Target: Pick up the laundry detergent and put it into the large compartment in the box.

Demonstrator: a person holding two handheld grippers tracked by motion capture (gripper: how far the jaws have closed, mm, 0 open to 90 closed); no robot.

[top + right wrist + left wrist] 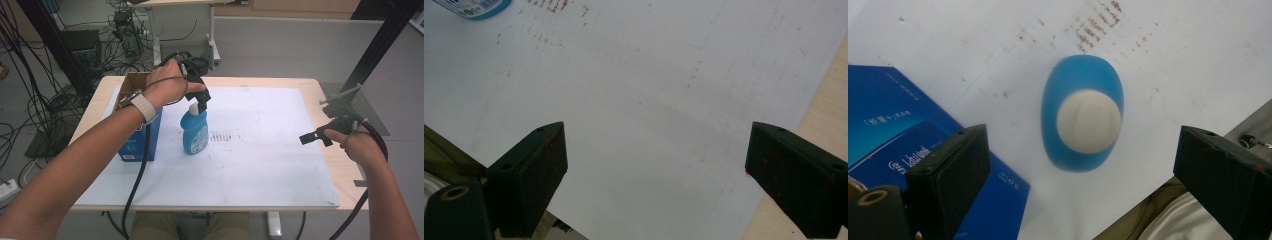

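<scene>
Surface: white paper sheet (260, 165) over wooden table (320, 87) | blue plastic bottle with white round cap (195, 131) upright, frame centre-left, just beside blue cardboard box (142, 137); box contents not discernible | left gripper (200, 102) directly above cap, jaws spread apart | right gripper (315, 136) at right edge, jaws spread apart, empty.

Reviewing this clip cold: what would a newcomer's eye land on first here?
Probably the blue bottle with its white cap, standing upright near the middle of the white mat, with the left gripper poised directly over the cap, jaws wide open. Next, the blue box just beside the bottle toward the table's left edge. The right gripper hangs open above the mat's right edge, holding nothing.
</scene>
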